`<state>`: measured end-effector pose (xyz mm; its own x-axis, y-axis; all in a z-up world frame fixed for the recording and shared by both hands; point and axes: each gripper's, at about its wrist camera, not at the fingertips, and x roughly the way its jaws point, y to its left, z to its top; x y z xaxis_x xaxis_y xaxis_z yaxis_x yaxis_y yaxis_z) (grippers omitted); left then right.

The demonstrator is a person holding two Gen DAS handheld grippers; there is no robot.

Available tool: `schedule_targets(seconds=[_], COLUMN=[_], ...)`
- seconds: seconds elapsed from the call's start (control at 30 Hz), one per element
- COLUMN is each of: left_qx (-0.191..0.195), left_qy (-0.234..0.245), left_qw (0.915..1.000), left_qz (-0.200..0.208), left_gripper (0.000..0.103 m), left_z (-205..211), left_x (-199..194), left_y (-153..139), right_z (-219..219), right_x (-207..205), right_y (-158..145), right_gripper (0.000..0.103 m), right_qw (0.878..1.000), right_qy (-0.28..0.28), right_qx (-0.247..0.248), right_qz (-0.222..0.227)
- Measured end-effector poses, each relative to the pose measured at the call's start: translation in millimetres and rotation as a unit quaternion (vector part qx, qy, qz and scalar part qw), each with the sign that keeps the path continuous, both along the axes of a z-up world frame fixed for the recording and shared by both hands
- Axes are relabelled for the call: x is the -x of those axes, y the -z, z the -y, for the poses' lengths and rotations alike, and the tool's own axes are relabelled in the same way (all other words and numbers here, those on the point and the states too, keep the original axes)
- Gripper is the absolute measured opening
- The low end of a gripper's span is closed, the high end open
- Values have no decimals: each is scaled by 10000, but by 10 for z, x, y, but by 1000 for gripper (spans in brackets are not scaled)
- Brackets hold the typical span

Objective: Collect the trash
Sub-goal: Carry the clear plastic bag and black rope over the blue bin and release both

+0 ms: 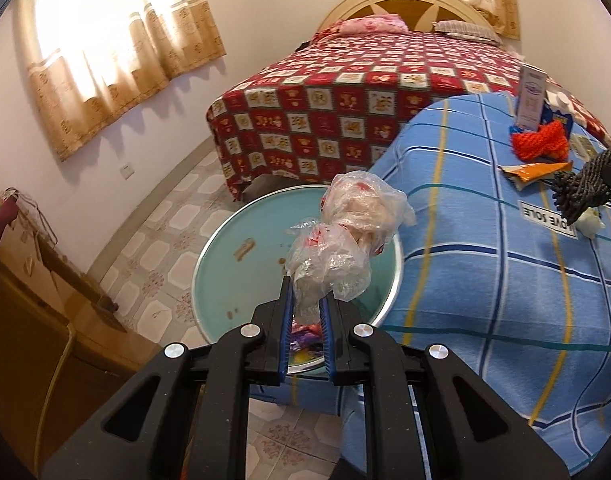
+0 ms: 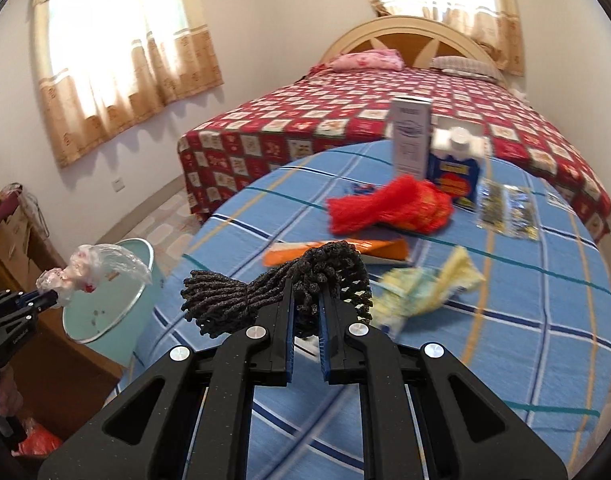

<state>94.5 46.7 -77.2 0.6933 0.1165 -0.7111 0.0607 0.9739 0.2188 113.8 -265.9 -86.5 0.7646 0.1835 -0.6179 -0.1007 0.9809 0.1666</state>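
Observation:
My left gripper (image 1: pixel 306 304) is shut on a crumpled clear plastic bag (image 1: pixel 345 240) and holds it above the open pale green trash bin (image 1: pixel 225 248). The bin (image 2: pixel 117 308) stands on the floor beside the blue checked table (image 1: pixel 505 280). My right gripper (image 2: pixel 306 304) is shut on a black foam net (image 2: pixel 273 288) and holds it above the table's near left part (image 2: pixel 505 340). The black net also shows at the right edge of the left wrist view (image 1: pixel 585 188). The left gripper with its bag shows at the left of the right wrist view (image 2: pixel 53 296).
On the table lie a red net (image 2: pixel 389 204), an orange wrapper (image 2: pixel 369 250), a yellow-white wrapper (image 2: pixel 425 288), foil packets (image 2: pixel 505 212), a white box (image 2: pixel 411 140) and a blue carton (image 2: pixel 457 168). A bed with a red checked cover (image 2: pixel 345 120) stands behind. A wooden cabinet (image 1: pixel 33 320) is at left.

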Motion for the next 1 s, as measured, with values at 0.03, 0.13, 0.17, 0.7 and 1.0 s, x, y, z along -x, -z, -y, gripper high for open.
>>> schedule_targets(seconds=[0.03,0.13,0.17,0.7,1.0], left_qx=[-6,-13,-30,-18,-1], left_qy=[-50,-179,-220,-745,-959], left_qw=[10000,9998,9998,9972,9953], left_qz=[4,-6,-1,-63,-124], left_gripper=[13,13,13,13,13], left_z=[-42,-141,-169,-651,-827], left_x=[-2,-20,-27,-78,-113], left_y=[-1,-4,-3,18,45], right_z=[-61,-226,-262,-887,-1182], right_x=[-43,-127,-149,-573,-712], right_y=[-4,-4,-3,-68,-2], right_gripper=[11,11,11,11,11], right_qw=[10000,9998,9998,9976,9957], right_qy=[-51,-169,-192,-688,-914], right_qx=[18,48,49,79,118], right_qz=[0,5,9,39,-51])
